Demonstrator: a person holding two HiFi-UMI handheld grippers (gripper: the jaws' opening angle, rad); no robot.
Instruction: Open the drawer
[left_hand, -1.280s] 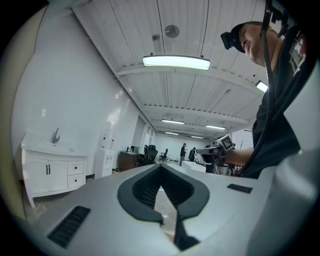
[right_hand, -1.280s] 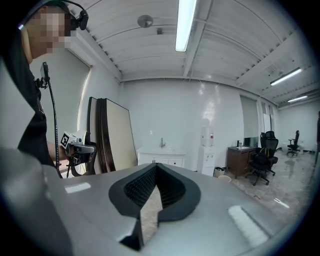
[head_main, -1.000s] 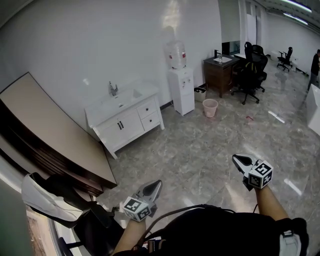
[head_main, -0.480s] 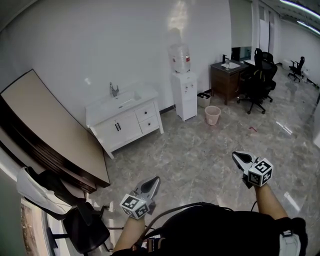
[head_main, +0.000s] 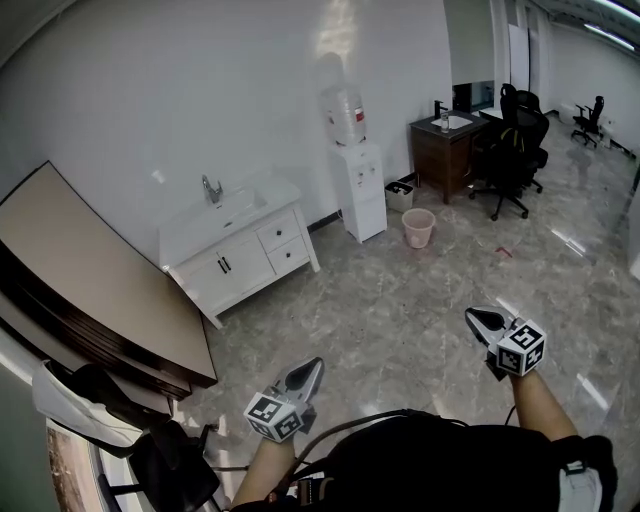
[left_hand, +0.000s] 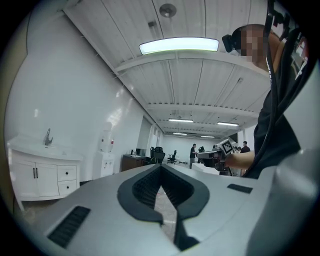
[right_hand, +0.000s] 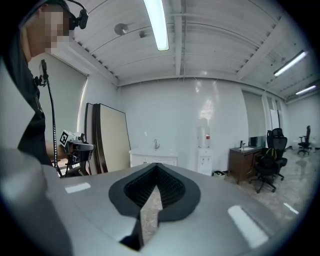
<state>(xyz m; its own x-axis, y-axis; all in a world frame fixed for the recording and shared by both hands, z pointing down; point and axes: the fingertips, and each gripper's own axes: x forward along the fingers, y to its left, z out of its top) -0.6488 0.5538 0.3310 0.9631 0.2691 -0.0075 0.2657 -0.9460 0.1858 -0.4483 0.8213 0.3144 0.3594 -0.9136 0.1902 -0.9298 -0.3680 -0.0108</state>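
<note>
A white sink cabinet (head_main: 235, 255) stands against the far wall, its two small drawers (head_main: 280, 245) on the right side, both closed. It also shows in the left gripper view as the cabinet (left_hand: 40, 172) at far left, and straight ahead in the right gripper view as the cabinet (right_hand: 145, 157). My left gripper (head_main: 313, 366) is held low in front of me, shut and empty. My right gripper (head_main: 475, 319) is off to the right, also shut with nothing in it. Both are well short of the cabinet, with open floor between.
A water dispenser (head_main: 360, 185), a pink bin (head_main: 418, 228), a brown desk (head_main: 448, 150) and black office chairs (head_main: 515, 150) line the wall to the right. A large board (head_main: 90, 290) leans at the left, with a black chair (head_main: 170, 465) below it.
The whole room has slid in the head view as I walk. The cabinet has shifted a little left and down. Both grippers stay shut and keep their places before me.
</note>
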